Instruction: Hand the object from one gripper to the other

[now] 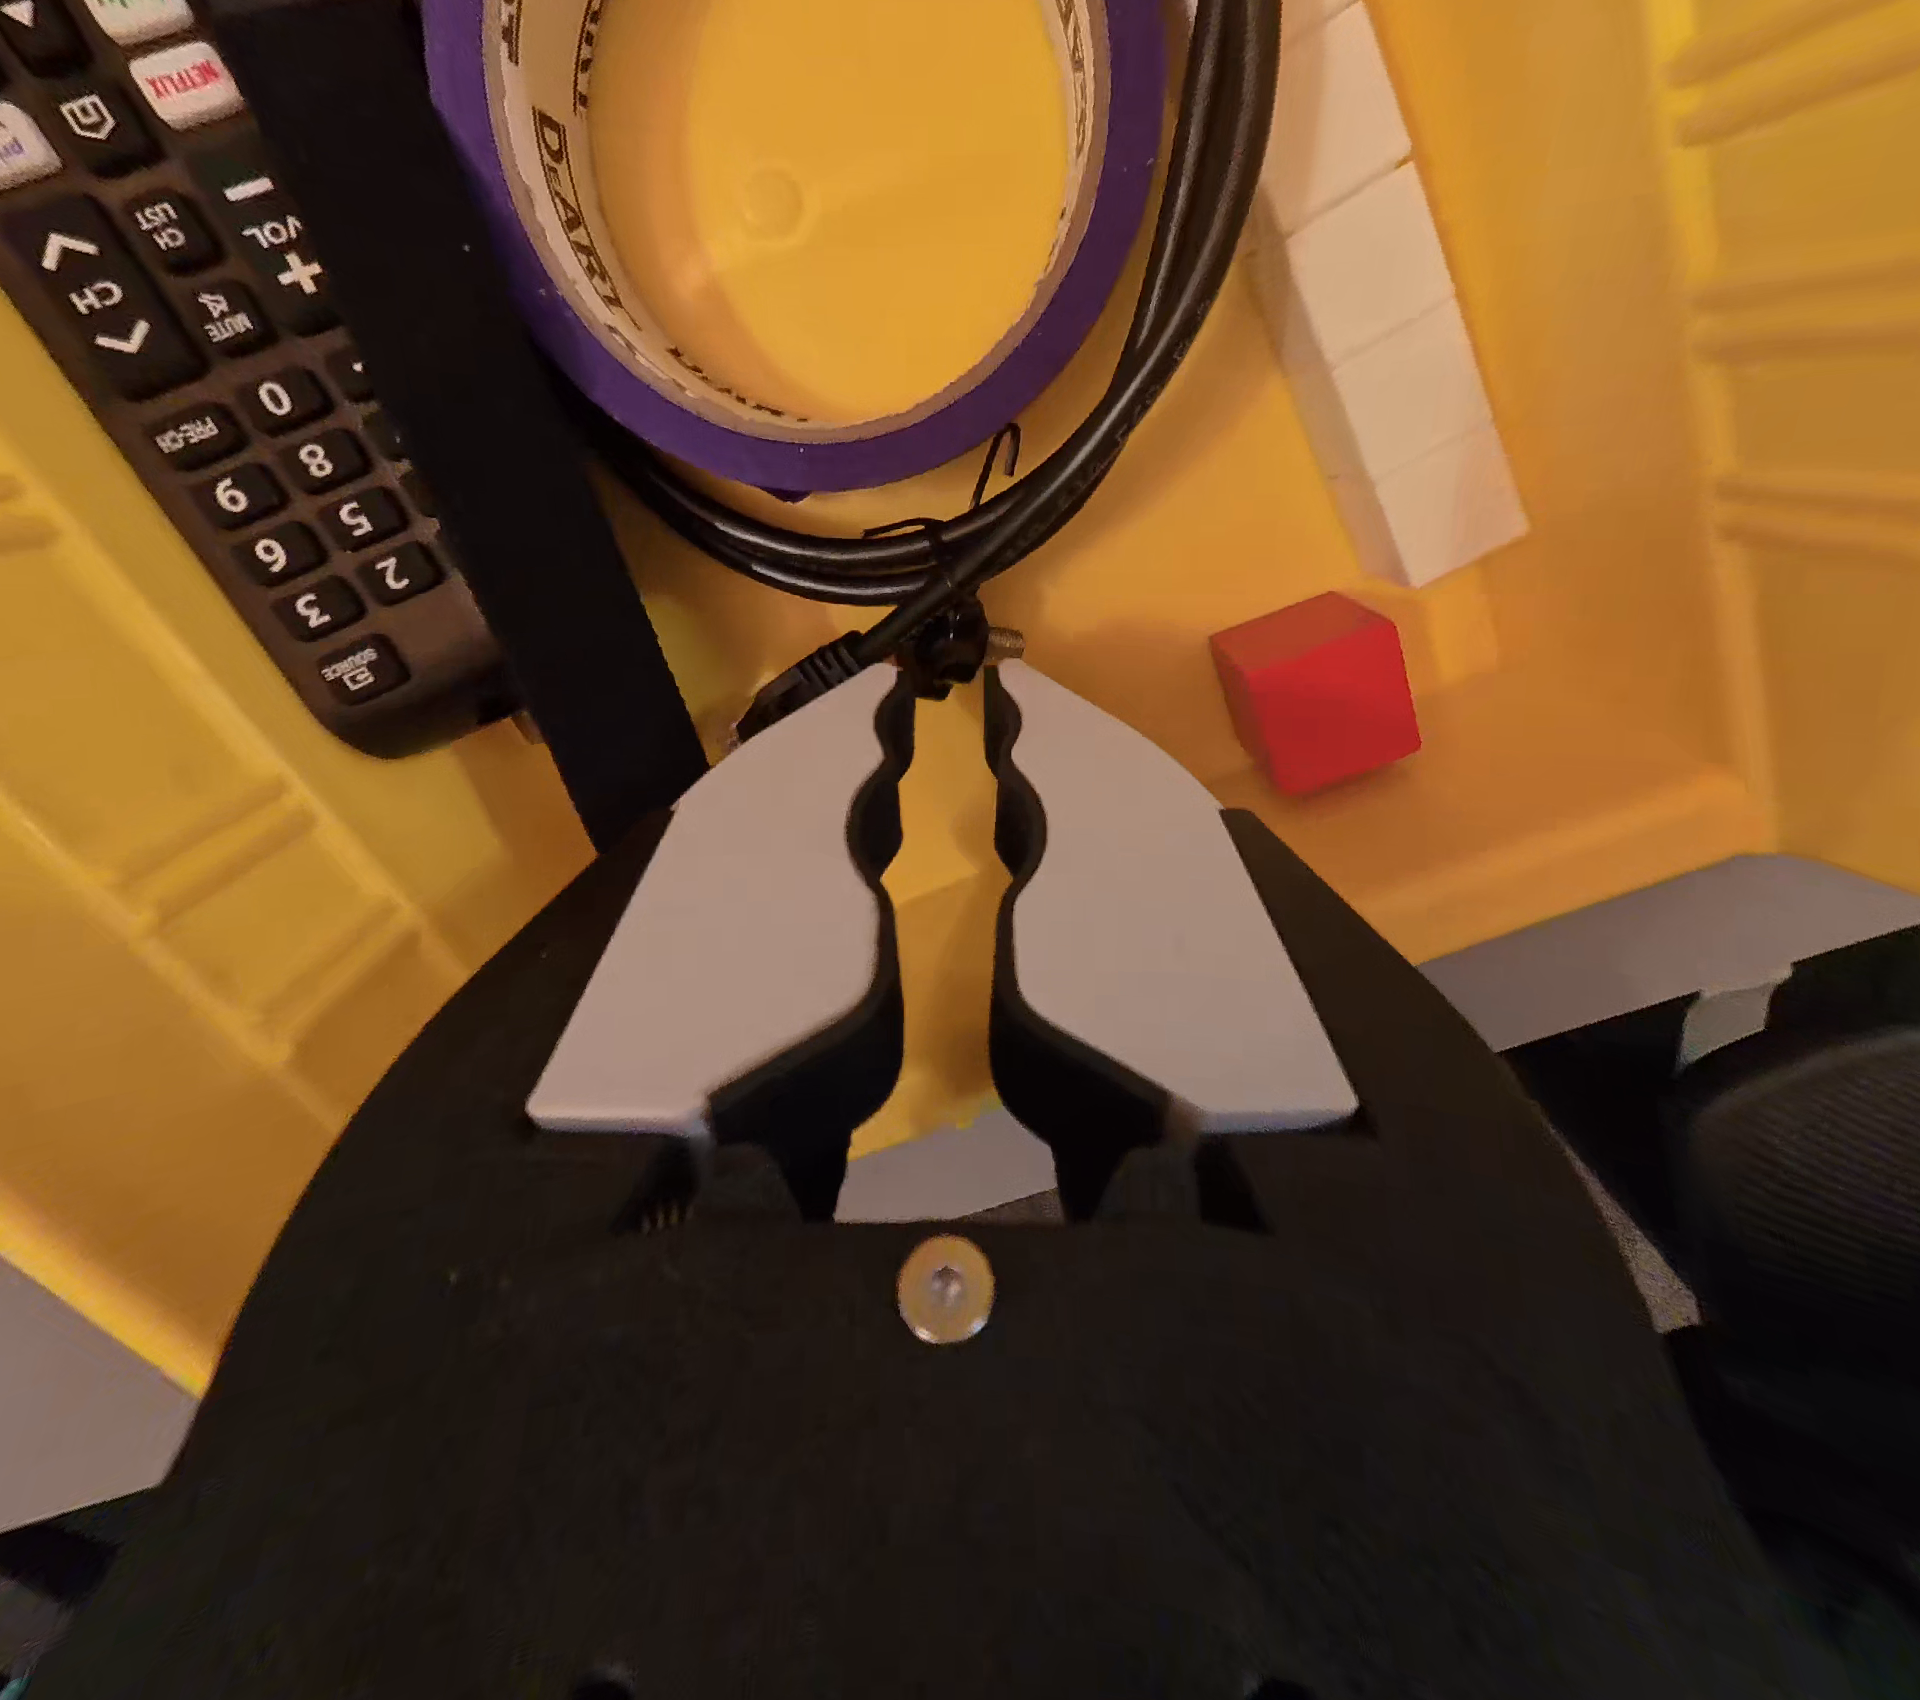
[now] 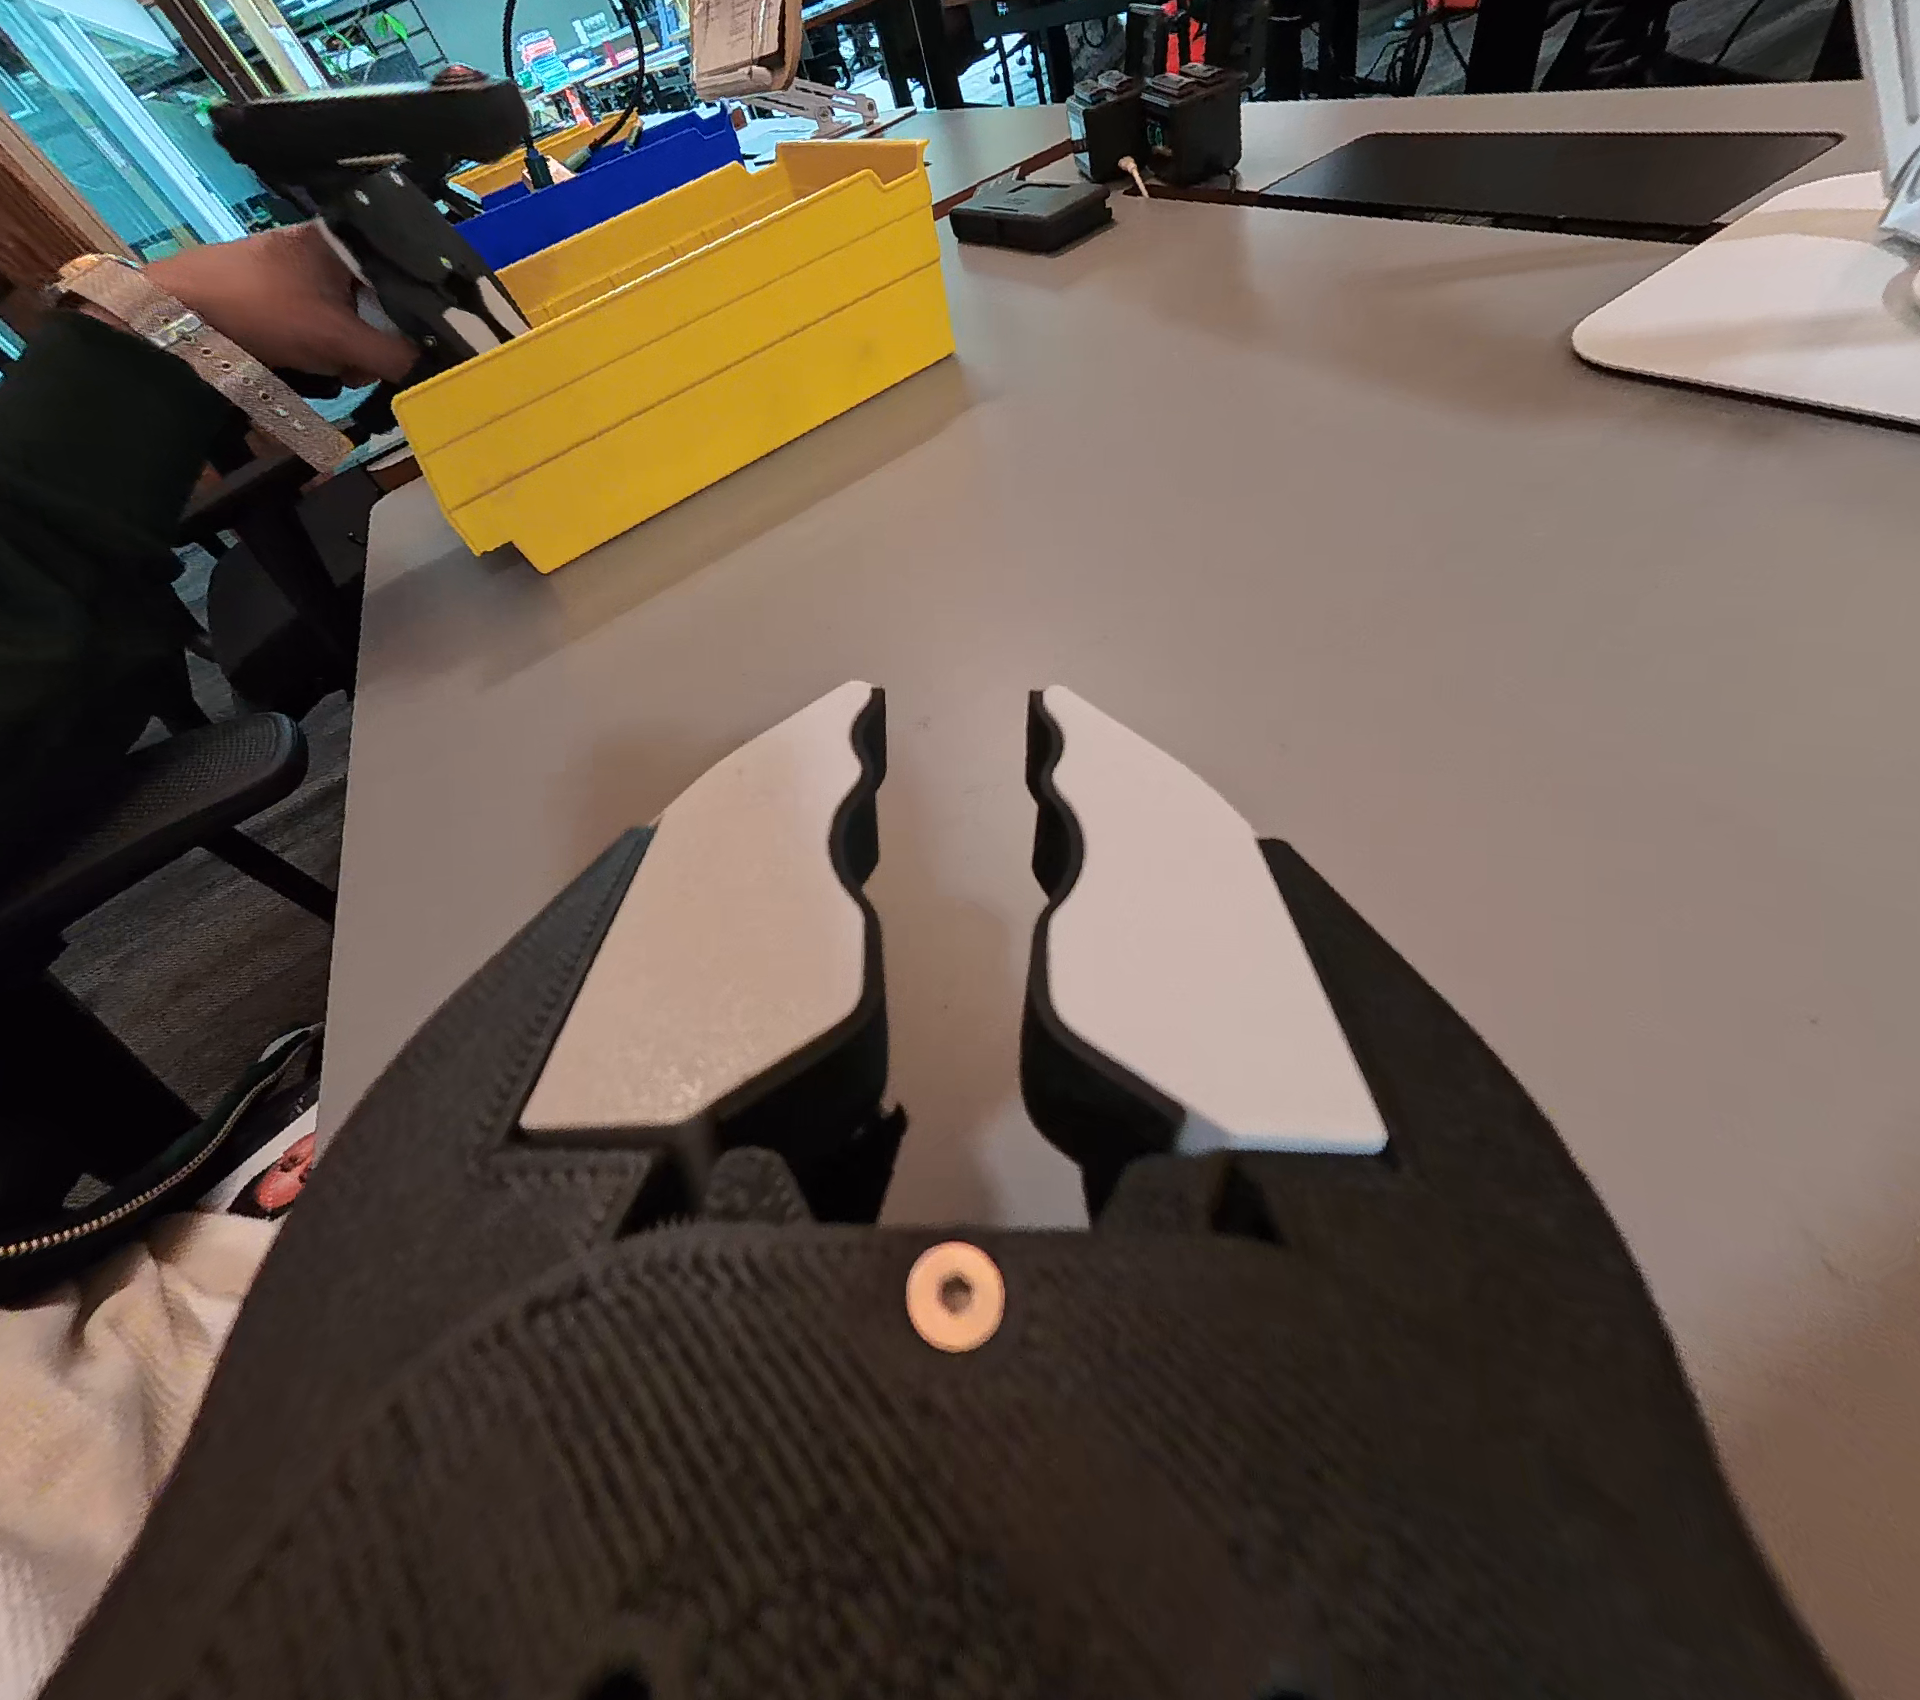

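A coiled black cable (image 1: 1195, 279) held by a twist tie lies in a yellow bin (image 1: 1558, 300). My left gripper (image 1: 943, 684) reaches down into the bin. Its jaws are closed to a narrow gap with the tied part of the cable pinched between the tips. The cable rests on the bin floor around a purple tape roll (image 1: 457, 123). My right gripper (image 2: 956, 705) is open and empty over the grey table (image 2: 1351, 611), well away from the bin (image 2: 707, 403). The right wrist view shows the left gripper (image 2: 457, 310) held by a hand at the bin's near left end.
Also in the bin are a black remote control (image 1: 239, 403), a black bar (image 1: 468, 403), a row of white blocks (image 1: 1371, 362) and a red cube (image 1: 1314, 689). A blue bin (image 2: 623, 175) stands behind it. A white monitor stand (image 2: 1745, 320) is at the right, and an office chair (image 2: 156, 809) at the left.
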`<state>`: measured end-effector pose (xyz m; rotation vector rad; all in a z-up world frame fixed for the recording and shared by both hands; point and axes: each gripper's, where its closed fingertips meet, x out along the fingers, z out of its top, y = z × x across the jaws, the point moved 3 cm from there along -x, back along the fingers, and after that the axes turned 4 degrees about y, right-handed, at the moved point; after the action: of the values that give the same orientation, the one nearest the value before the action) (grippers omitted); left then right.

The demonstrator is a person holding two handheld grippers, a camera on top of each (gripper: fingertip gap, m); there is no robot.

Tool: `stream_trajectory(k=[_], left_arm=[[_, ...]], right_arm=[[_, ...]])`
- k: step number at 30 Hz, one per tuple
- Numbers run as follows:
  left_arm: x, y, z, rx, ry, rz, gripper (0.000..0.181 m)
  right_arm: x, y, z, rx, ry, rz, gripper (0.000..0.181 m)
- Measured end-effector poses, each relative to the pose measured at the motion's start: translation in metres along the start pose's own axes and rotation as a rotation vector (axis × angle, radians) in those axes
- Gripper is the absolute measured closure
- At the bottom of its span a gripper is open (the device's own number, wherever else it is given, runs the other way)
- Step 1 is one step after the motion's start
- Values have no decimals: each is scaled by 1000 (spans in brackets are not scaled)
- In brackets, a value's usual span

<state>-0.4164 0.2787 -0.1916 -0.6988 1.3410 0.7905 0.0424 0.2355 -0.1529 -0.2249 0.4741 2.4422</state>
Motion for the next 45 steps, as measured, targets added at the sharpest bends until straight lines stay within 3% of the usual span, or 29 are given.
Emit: stream_trajectory(k=[1, 9, 12, 17, 21, 24, 27, 29, 31, 37, 45], left_arm=[[1, -1, 1, -6, -1, -16, 166], [-7, -7, 2, 4, -20, -70, 168], [-38, -15, 10, 16, -181, -117, 172], [-106, -45, 41, 137, -569, -174, 173], [-168, -109, 85, 245, -956, -492, 174], [-188, -175, 121, 199, -1105, -815, 174], [-165, -240, 153, 70, -1124, -1170, 174], [-131, -274, 174, -24, -1015, -1373, 174], [-98, -299, 188, -87, -916, -1484, 174], [-51, -336, 198, -150, -773, -1613, 174], [-34, -369, 195, 19, -651, -1628, 174]], right_arm=[[0, 0, 0, 2, -1, 1, 155], [-3, 0, 0, 5, -10, -4, 155], [-3, 0, 0, 2, -9, -7, 155], [1, 7, 1, -62, -11, -12, 155], [7, 27, 27, -230, -83, -17, 151], [0, 53, 68, -348, -254, -11, 140], [-18, 66, 83, -406, -396, 45, 145], [-29, 63, 76, -421, -404, 71, 152], [-38, 54, 67, -410, -398, 87, 153], [-38, 30, 51, -380, -321, 128, 156], [-26, 25, 36, -343, -240, 94, 160]])
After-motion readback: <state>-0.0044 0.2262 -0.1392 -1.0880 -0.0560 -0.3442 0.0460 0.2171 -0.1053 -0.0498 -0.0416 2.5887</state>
